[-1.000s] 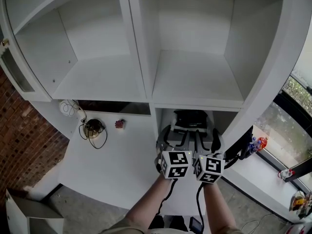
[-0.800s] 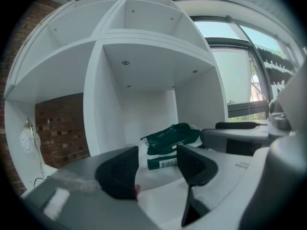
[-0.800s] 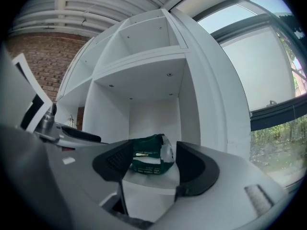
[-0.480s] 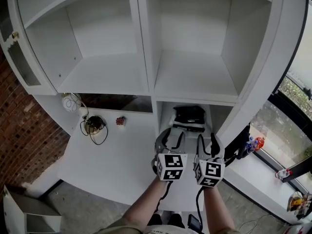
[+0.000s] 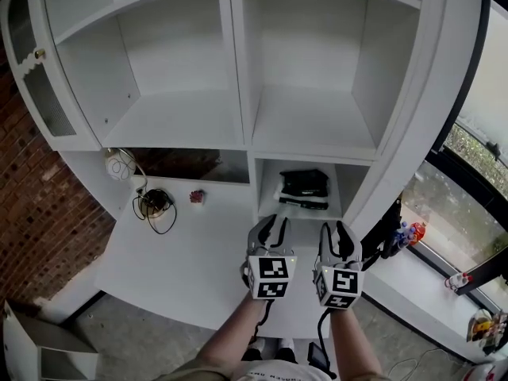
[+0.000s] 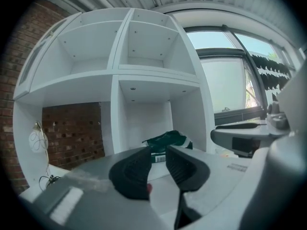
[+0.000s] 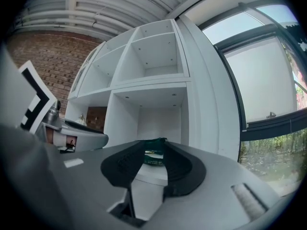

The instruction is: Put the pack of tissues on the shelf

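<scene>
The dark green, plastic-wrapped pack of tissues (image 5: 304, 187) lies flat in the low, narrow compartment of the tall white shelf unit (image 5: 242, 62), just right of centre in the head view. It sits well inside the opening, so it rests fully on the board and cannot slip off the front edge. By the look of it, the placing is done.

Both tools hang side by side over the white worktop (image 5: 182, 252), lower centre of the frame, clear of the compartment. The left gripper (image 5: 272, 227) grasps nothing: its jaws have just been closing to a narrow gap, with only air between them. The right gripper (image 5: 336, 235) is likewise released and empty, its jaws also just narrowing. Both point level at the pack, probably because they face the compartment squarely.
</scene>
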`<state>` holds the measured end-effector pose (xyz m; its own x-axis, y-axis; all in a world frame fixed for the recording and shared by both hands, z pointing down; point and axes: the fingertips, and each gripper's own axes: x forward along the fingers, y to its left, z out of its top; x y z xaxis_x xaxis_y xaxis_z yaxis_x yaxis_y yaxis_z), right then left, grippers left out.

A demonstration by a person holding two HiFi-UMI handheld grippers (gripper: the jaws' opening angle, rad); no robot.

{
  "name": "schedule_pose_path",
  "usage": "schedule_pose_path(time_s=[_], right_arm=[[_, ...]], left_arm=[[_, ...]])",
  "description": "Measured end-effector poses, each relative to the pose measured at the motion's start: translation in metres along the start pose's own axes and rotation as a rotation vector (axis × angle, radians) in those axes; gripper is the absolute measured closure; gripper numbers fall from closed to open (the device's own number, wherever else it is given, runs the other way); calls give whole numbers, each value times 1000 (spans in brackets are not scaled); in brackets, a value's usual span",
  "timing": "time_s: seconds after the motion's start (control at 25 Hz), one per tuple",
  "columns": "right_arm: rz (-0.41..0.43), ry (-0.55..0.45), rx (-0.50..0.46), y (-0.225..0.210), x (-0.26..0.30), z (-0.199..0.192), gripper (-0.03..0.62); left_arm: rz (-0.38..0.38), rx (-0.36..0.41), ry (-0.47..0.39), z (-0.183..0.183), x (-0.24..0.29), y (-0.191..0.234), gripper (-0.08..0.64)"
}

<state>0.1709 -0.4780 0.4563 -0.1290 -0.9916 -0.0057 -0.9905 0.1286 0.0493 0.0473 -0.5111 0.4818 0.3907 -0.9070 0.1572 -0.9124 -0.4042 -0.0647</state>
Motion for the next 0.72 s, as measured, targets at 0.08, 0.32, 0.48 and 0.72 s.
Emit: schedule_pose_path(time_s=[0.08, 0.32, 0.48, 0.72], right_arm=[[6, -3, -2, 4, -4, 3, 466], [14, -10, -18, 13, -16, 7, 525], [16, -5, -19, 16, -22, 7, 546], [12, 0, -9, 17, -28, 6, 563]], left_arm=[[-4, -4, -8, 7, -7, 2, 454], [3, 4, -32, 12, -23, 3, 489], [6, 10, -42, 14, -32, 3, 528], [7, 25, -53, 16, -38, 1, 549]])
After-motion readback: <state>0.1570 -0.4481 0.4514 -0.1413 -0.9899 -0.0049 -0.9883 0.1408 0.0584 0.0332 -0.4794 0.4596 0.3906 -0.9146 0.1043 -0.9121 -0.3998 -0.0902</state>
